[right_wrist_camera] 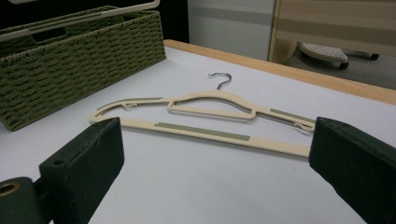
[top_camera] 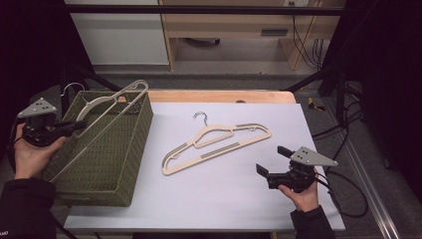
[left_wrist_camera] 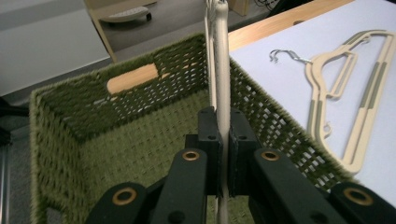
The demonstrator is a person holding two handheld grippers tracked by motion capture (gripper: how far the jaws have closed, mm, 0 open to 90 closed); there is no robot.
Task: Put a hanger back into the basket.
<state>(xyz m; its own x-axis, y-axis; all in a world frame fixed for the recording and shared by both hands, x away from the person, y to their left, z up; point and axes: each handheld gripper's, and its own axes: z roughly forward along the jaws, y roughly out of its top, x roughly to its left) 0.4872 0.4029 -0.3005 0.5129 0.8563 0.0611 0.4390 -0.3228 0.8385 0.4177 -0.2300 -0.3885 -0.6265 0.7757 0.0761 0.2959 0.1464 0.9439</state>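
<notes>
A cream hanger hangs tilted over the green woven basket at the table's left. My left gripper is shut on one of its bars. In the left gripper view the black pads press that bar on both sides above the basket's inside. A second cream hanger with a metal hook lies flat mid-table. My right gripper is open near the front right, its jaws pointing toward that hanger with nothing between the pads.
A pale mat covers the table, with a wooden edge at the back. Cables hang off the right side. Wooden shelving stands beyond the table. The basket's wall rises left of the lying hanger.
</notes>
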